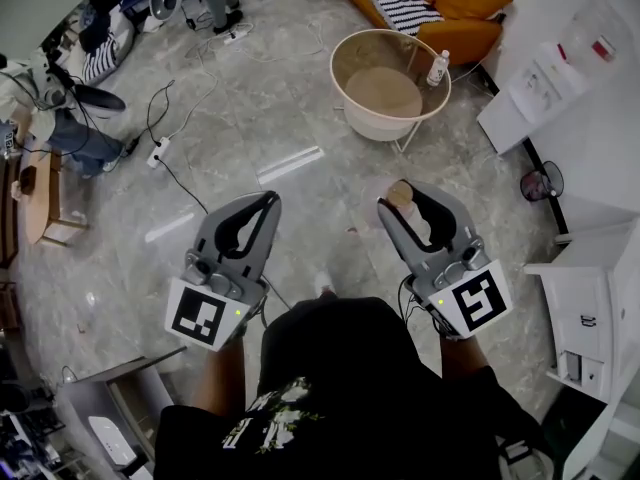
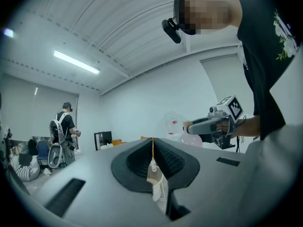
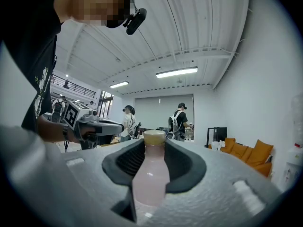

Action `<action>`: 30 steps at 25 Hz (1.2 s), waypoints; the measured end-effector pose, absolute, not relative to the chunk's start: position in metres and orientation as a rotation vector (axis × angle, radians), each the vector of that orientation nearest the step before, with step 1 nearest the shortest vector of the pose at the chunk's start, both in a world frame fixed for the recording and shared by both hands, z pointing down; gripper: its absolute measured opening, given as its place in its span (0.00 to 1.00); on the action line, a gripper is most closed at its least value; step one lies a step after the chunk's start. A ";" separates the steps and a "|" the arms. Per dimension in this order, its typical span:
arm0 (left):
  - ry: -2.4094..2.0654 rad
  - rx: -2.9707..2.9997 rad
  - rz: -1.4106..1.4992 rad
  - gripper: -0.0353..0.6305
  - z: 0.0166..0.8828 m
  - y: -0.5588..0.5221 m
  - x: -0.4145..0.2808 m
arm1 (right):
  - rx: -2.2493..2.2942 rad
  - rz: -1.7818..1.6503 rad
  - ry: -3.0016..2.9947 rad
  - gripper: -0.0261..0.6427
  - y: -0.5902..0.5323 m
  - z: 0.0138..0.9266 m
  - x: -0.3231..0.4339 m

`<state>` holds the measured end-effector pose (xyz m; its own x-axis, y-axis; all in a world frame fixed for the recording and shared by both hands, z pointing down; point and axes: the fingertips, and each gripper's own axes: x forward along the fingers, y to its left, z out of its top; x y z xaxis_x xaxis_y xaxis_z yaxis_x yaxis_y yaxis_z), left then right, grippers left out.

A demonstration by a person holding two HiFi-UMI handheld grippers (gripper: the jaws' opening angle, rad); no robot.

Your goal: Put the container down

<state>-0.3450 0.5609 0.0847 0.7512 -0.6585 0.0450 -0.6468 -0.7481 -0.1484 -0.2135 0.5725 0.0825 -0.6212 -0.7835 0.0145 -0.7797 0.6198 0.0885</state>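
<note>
Pink translucent plastic bottle [image 3: 150,176] with a beige cap [image 3: 154,137] sat clamped between the dark pads of my right gripper [image 3: 154,144], carried in the air above the grey marbled floor [image 1: 260,118]. Its long axis ran along the jaws and roughly level. The cap end pointed forward, away from me, up at the jaw tips, and the base sat back in the gripper's throat.

From the head view I saw only the cap and a pale sliver of the body between the grey jaws. That cap pointed toward the round cream side table [image 1: 390,80] ahead, with the orange sofa [image 1: 440,3] beyond it. The right gripper view gave the whole pink body from shoulder to neck, and behind it two people wearing backpacks [image 3: 180,119] standing across the room. The left gripper view caught my right gripper from the side, with the bottle's rounded body bulging below the jaw.

My left gripper [image 1: 268,200] was held level beside the right one, well apart from it. Its jaws met at the tips, with only a thin slit between the pads.
</note>
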 end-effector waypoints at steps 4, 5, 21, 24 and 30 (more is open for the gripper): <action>1.038 -2.827 -0.144 0.09 0.085 0.545 -0.363 | 1.378 -0.139 -2.780 0.22 0.561 0.078 -0.229; 1.031 -2.828 -0.140 0.09 0.086 0.541 -0.366 | 1.384 -0.143 -2.776 0.22 0.559 0.079 -0.232; 1.025 -2.881 -0.155 0.09 0.116 0.497 -0.393 | 1.398 -0.141 -2.752 0.22 0.513 0.097 -0.254; 1.039 -2.877 -0.153 0.09 0.117 0.483 -0.399 | 1.405 -0.121 -2.748 0.22 0.499 0.101 -0.257; 1.022 -2.875 -0.168 0.09 0.113 0.446 -0.402 | 1.411 -0.078 -2.717 0.22 0.466 0.103 -0.261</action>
